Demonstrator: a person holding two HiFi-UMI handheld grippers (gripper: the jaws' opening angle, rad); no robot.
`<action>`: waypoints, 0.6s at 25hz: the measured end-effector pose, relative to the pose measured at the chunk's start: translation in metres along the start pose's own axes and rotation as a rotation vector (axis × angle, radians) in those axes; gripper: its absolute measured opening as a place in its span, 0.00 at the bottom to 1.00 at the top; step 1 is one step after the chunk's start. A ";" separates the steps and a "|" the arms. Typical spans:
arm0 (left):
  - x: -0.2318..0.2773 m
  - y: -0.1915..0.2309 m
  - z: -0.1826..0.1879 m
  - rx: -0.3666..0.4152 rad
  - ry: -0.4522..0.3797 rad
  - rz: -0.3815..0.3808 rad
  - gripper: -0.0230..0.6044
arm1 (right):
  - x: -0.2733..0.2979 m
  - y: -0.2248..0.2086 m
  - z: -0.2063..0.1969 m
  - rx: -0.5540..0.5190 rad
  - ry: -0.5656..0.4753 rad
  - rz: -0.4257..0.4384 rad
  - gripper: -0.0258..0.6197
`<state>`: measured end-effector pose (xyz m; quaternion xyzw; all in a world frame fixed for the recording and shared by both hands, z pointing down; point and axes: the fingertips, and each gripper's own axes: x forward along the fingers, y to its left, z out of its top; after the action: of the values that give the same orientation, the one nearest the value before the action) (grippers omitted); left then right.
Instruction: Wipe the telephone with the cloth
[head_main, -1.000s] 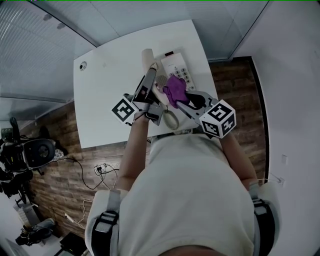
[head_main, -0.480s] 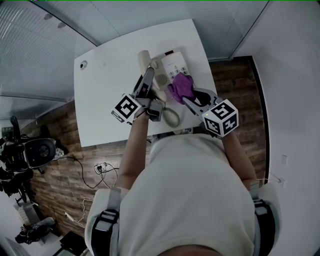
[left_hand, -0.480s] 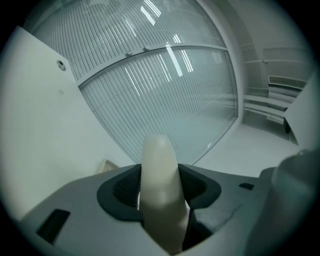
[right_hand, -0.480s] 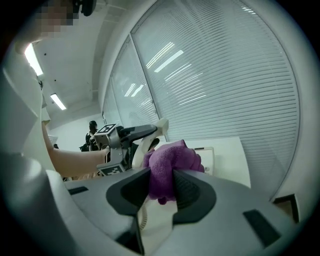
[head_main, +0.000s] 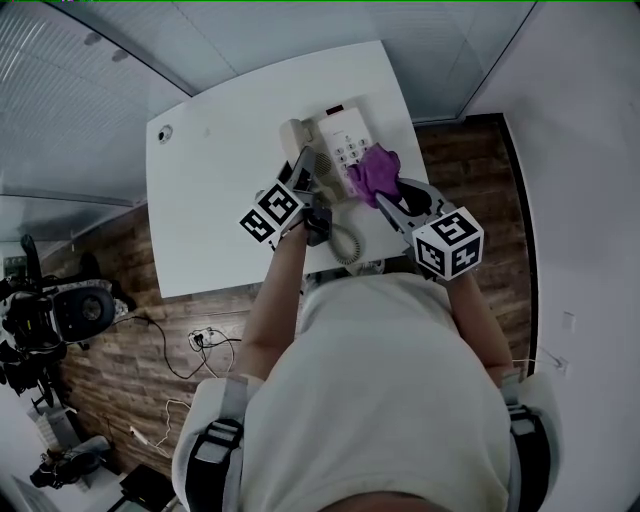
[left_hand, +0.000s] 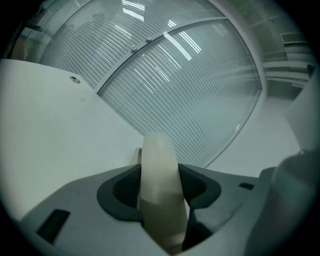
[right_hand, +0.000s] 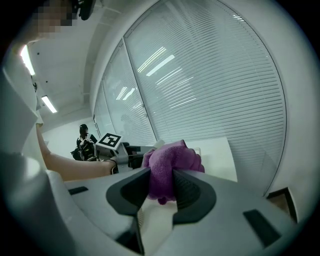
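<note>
Under the head camera, listed from largest to smallest:

- Brown wood-plank floor (head_main: 120, 330) surrounds the furniture, with black cables (head_main: 195, 345) lying on it near the table's close edge.
- White rectangular table (head_main: 210, 200) stands against a glass wall with horizontal blinds (left_hand: 165, 85).
- Person in a pale short-sleeved shirt (head_main: 390, 400) leans over the table's near edge, both bare forearms reaching forward.
- White push-button desk telephone (head_main: 345, 135) sits on the table's far right part, close to the far edge, keypad facing up.
- Left gripper (left_hand: 160, 192), grey with a black-and-white marker cube (head_main: 272, 212), has its jaws set wide and clamped on the handset, one dark pad on each side.
- Right gripper (right_hand: 161, 192), grey with its own marker cube (head_main: 448, 243), has its jaws close together, pinching the cloth between the dark pads.
- Cream plastic handset (head_main: 295, 138) lies along the left side of the telephone base, its length running up out of the left gripper's jaws; whether it rests in the cradle cannot be told.
- Purple fluffy cloth (head_main: 375, 172) is bunched at the right gripper's tips, over the right edge of the telephone, just beside the keypad.
- Pale coiled cord (head_main: 343, 240) loops on the table between the two grippers, near the close edge.
- Small round grey fitting (head_main: 165, 131) is set in the table's far left corner, well apart from the telephone.
</note>
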<state>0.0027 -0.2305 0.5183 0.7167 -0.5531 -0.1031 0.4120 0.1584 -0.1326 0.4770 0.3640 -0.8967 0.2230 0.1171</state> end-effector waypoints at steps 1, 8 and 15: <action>0.004 0.002 -0.002 0.007 0.005 0.017 0.41 | 0.000 -0.002 0.000 0.003 0.002 0.001 0.25; 0.015 0.017 -0.014 0.033 0.034 0.090 0.41 | -0.002 -0.002 -0.003 0.015 0.002 0.004 0.25; 0.023 0.014 -0.018 0.095 0.056 0.113 0.41 | 0.001 -0.009 0.000 0.040 -0.005 0.018 0.25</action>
<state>0.0119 -0.2426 0.5471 0.7056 -0.5853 -0.0331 0.3980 0.1641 -0.1393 0.4798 0.3588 -0.8956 0.2411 0.1053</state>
